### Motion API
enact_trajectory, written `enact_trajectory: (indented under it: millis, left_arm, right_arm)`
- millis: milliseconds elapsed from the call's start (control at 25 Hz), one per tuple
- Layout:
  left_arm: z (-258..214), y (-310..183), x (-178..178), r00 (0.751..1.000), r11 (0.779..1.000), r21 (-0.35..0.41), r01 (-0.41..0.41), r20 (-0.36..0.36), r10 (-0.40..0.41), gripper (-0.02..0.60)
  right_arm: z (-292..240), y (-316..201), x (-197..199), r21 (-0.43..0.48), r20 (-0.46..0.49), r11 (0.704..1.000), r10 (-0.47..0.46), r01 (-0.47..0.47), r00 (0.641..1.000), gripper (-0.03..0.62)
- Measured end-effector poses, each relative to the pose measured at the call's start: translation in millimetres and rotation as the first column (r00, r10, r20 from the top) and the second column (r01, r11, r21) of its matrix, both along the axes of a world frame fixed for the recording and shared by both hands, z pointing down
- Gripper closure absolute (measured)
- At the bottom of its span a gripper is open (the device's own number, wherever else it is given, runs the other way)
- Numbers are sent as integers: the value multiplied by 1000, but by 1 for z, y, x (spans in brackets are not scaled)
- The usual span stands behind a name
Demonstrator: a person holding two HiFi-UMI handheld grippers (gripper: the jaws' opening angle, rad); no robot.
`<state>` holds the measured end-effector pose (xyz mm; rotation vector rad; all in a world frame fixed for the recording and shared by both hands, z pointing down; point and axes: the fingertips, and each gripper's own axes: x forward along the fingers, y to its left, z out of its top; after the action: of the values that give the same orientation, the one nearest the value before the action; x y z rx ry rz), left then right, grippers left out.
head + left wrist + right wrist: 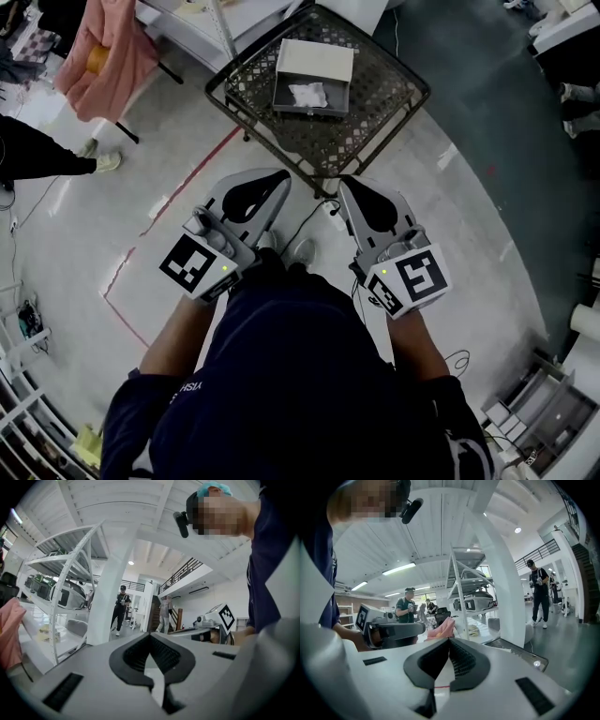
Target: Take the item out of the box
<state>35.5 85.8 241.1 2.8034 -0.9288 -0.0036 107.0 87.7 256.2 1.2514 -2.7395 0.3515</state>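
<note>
An open pale box (314, 58) rests on a black wire-mesh table (380, 117) ahead of me. A white crumpled item (307, 94) lies inside it. Both grippers hover side by side near my body, short of the table's near corner and pointing toward it. My left gripper (281, 177) (150, 635) is shut with nothing between its jaws. My right gripper (344, 183) (449, 641) is also shut and empty. Neither gripper view shows the box.
A pink garment (105, 47) hangs at the upper left, with a person's legs (52, 155) below it. Red tape (178, 192) marks the floor left of the table. White shelving (70, 592) and walking people (120, 609) show beyond the grippers.
</note>
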Motion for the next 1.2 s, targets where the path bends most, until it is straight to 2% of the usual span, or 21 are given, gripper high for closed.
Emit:
enact_trajectory:
  millis: [240, 520, 960, 1200]
  left_arm:
    - [9, -38, 2, 1000, 1000, -19, -11, -9, 10, 575]
    - [37, -109, -14, 999, 998, -57, -41, 11, 42, 575]
    - [116, -211, -48, 993, 983, -161, -82, 67, 94, 575]
    - [162, -251, -63, 993, 968, -238, -82, 66, 101, 575]
  right_arm:
    - [9, -39, 1, -24, -14, 1000, 8, -9, 1000, 569]
    - [36, -111, -18, -80, -49, 996, 24, -28, 998, 569]
    - [125, -220, -52, -228, -129, 970, 51, -80, 990, 568]
    - [176, -265, -63, -295, -181, 950, 49, -102, 982, 568]
